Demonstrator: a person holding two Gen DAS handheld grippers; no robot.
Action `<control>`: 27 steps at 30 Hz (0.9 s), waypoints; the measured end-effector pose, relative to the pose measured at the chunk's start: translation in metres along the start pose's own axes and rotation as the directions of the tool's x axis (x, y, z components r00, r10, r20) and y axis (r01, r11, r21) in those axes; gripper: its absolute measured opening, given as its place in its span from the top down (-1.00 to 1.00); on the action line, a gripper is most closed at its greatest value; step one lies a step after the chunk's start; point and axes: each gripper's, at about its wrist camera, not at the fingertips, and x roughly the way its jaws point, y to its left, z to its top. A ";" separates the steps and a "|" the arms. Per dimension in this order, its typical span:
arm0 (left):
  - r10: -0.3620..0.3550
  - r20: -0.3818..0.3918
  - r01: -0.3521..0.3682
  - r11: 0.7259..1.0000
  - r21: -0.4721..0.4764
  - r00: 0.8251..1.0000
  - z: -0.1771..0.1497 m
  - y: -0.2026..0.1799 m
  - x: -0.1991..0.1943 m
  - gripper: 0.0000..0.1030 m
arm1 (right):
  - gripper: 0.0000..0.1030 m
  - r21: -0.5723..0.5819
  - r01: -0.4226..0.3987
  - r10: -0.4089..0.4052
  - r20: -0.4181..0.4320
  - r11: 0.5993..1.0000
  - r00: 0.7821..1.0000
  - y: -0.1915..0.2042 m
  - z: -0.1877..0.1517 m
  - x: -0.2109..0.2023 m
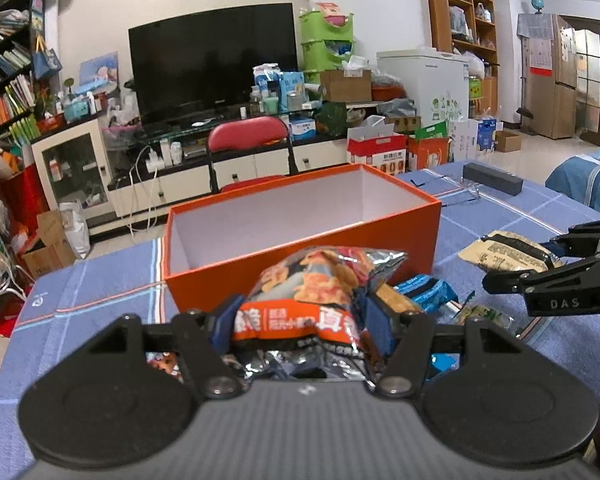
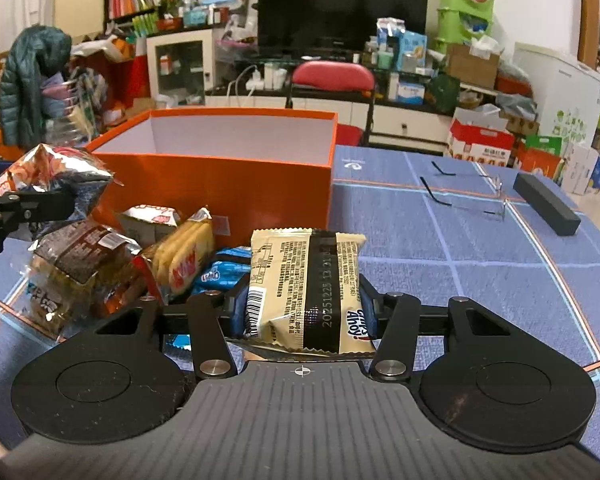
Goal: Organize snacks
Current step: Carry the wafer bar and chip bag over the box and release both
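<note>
— So what have you got in each hand?

— My left gripper (image 1: 300, 328) is clenched on a crinkly foil chip bag (image 1: 320, 284), lifted just in front of the orange box (image 1: 236, 280). My right gripper (image 2: 304, 312) is clamped across a cream cookie packet (image 2: 306, 280), at about four o'clock from the box.

— How will they handle?

— Both light, I'd say. The bag looks puffy, slippery and crushable, so I pinch its lower seam; the packet is flatter and firmer, gripped at mid-body.

— And the box?

— Nothing shows inside, though its floor is hidden. The other snacks (image 2: 100, 264) lie heaped on the blue tablecloth (image 2: 460, 260) against its front wall.
</note>
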 end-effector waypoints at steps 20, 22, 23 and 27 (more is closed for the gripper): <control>0.110 0.047 -0.108 0.993 -0.044 0.993 0.061 0.042 0.033 -0.22 | 0.29 -0.007 -0.162 0.162 0.085 0.987 0.983 -0.012 0.104 0.027; 0.132 0.032 -0.130 0.990 -0.052 0.991 0.068 0.047 0.048 -0.22 | 0.29 -0.007 -0.182 0.182 0.076 0.983 0.980 -0.009 0.115 0.041; 0.140 0.028 -0.138 0.989 -0.054 0.990 0.072 0.049 0.054 -0.22 | 0.29 -0.009 -0.191 0.191 0.069 0.982 0.979 -0.007 0.120 0.049; 0.178 0.002 -0.177 0.983 -0.050 0.984 0.083 0.055 0.080 -0.22 | 0.29 -0.015 -0.184 0.185 0.051 0.983 0.981 0.002 0.134 0.078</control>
